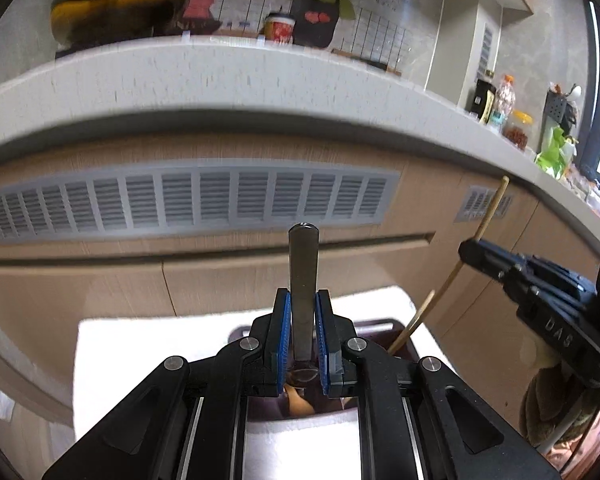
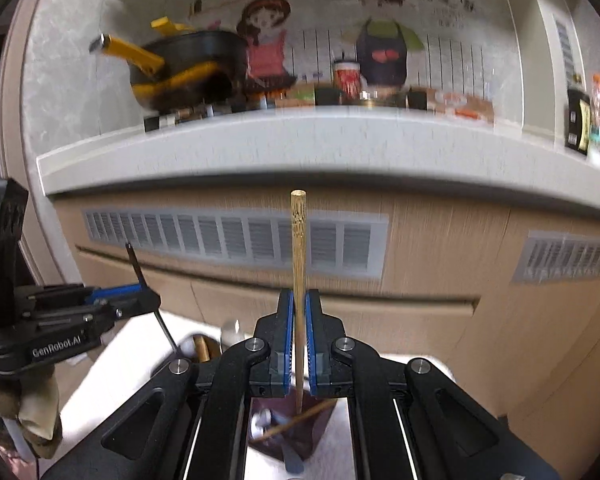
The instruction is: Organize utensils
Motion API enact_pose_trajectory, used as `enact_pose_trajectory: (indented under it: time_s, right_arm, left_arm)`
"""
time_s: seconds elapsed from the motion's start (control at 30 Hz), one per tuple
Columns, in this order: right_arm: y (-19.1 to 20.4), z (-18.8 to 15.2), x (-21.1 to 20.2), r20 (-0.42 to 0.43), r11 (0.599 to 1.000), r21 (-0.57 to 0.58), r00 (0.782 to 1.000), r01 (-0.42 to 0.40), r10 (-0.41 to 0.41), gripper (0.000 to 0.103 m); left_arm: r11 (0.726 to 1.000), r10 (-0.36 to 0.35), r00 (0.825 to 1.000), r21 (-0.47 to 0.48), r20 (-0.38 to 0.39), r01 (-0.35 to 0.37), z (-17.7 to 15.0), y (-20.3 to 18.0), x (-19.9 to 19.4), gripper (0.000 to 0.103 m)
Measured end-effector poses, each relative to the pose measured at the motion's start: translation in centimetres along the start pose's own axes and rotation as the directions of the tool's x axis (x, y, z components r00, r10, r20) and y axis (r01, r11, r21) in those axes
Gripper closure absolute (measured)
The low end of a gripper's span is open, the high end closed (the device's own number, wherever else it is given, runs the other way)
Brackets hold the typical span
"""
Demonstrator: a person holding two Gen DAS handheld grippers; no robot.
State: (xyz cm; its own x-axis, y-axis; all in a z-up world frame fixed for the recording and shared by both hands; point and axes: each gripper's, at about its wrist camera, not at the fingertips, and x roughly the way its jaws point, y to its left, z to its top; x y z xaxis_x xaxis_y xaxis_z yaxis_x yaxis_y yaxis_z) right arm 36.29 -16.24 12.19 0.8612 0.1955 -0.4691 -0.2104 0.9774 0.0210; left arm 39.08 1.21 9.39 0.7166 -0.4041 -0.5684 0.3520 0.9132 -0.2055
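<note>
The left gripper (image 1: 303, 336) is clamped on a metal spoon (image 1: 303, 276), its blue pads pressing the flat handle from both sides. The handle stands upright out of the jaws, and the bowl end shows just below the pads, low over a dark brown container (image 1: 380, 330). Holding it by the handle with the bowl down suits a straight drop into that container.

The right gripper (image 2: 299, 340) is closed on a wooden chopstick (image 2: 298, 280), pinched at about its middle so that it stands nearly vertical. Its lower tip hangs over the mouth of the dark brown container (image 2: 320, 420), where another thin stick and some pale utensils already lie. A middle grip probably keeps the thin stick from swinging while the tip is aimed at the opening.

The container sits on a white cloth or mat (image 1: 148, 352) on a low surface in front of the wooden cabinet front (image 1: 100, 280), close to the mat's far edge in the left wrist view. Each gripper shows in the other's view, side by side and apart, so the 2 utensils do not cross above the opening. Neither utensil looks released yet; both appear poised to go in.
</note>
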Motion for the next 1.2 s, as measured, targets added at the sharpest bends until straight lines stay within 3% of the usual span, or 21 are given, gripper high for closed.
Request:
enact_pose_trajectory:
  time_s: [0.2, 0.27, 0.33, 0.4, 0.53, 0.6, 0.67, 0.7, 0.8, 0.93, 1.07, 1.2]
  right_arm:
    - [-0.8, -4.7, 3.5, -0.165, 0.997, 0.049, 0.984, -0.052, 0.060, 0.093]
    - [-0.6, -6.0, 4.0, -0.205, 0.998, 0.041, 0.977, -0.046, 0.053, 0.064]
    - [-0.5, -6.9, 3.1, -0.199, 0.999, 0.039, 0.980, -0.018, 0.026, 0.050]
    - [-0.5, -7.5, 1.5, -0.183, 0.999, 0.035, 0.983, -0.011, 0.017, 0.047]
    - [-0.3, -8.9, -2.9, -0.147, 0.998, 0.053, 0.989, 0.016, -0.008, 0.031]
    - [-0.1, -9.5, -5.0, -0.123, 0.998, 0.054, 0.992, 0.033, -0.026, 0.023]
    - [0.1, -10.7, -7.4, -0.093, 0.996, 0.055, 0.994, 0.067, -0.061, 0.006]
    - [0.3, -11.4, -8.4, -0.079, 0.995, 0.053, 0.994, 0.083, -0.079, 0.003]
    - [1.0, -13.7, -11.1, -0.044, 0.990, 0.042, 0.990, 0.133, -0.132, 0.000]
    - [1.7, -17.1, -13.2, -0.054, 0.986, 0.042, 0.985, 0.164, -0.162, 0.000]
    - [1.9, -19.6, -14.2, -0.082, 0.985, 0.046, 0.983, 0.166, -0.162, 0.000]
    - [1.7, -21.1, -15.1, -0.077, 0.979, 0.060, 0.979, 0.196, -0.191, 0.000]
  left_arm:
    - [0.997, -0.005, 0.996, -0.083, -0.086, -0.002, -3.9, 1.2, 3.2, 0.088]
    - [0.993, -0.011, 0.994, -0.121, -0.109, -0.002, -4.9, 1.6, 3.4, 0.072]
    - [0.991, 0.012, 0.995, -0.128, -0.099, -0.025, -5.7, 1.4, 2.3, 0.059]
    - [0.992, 0.047, 0.997, -0.115, -0.065, -0.054, -6.5, 0.6, 0.2, 0.047]
    - [0.988, 0.109, 0.994, -0.105, -0.008, -0.110, -8.7, -1.3, -4.2, 0.021]
    - [0.982, 0.169, 0.985, -0.092, 0.035, -0.165, -10.3, -2.4, -6.5, 0.012]
    - [0.968, 0.248, 0.964, -0.069, 0.097, -0.242, -12.2, -3.9, -8.8, 0.007]
    - [0.958, 0.286, 0.950, -0.061, 0.126, -0.280, -13.3, -4.6, -9.9, 0.005]
    - [0.947, 0.321, 0.933, -0.047, 0.160, -0.318, -16.1, -6.2, -12.0, 0.000]
    - [0.932, 0.361, 0.922, -0.030, 0.141, -0.360, -19.2, -7.6, -13.1, 0.000]
    - [0.907, 0.416, 0.899, 0.013, 0.135, -0.422, -21.8, -8.9, -13.1, 0.000]
    - [0.923, 0.384, 0.918, -0.024, 0.098, -0.384, -23.1, -8.9, -13.4, 0.000]
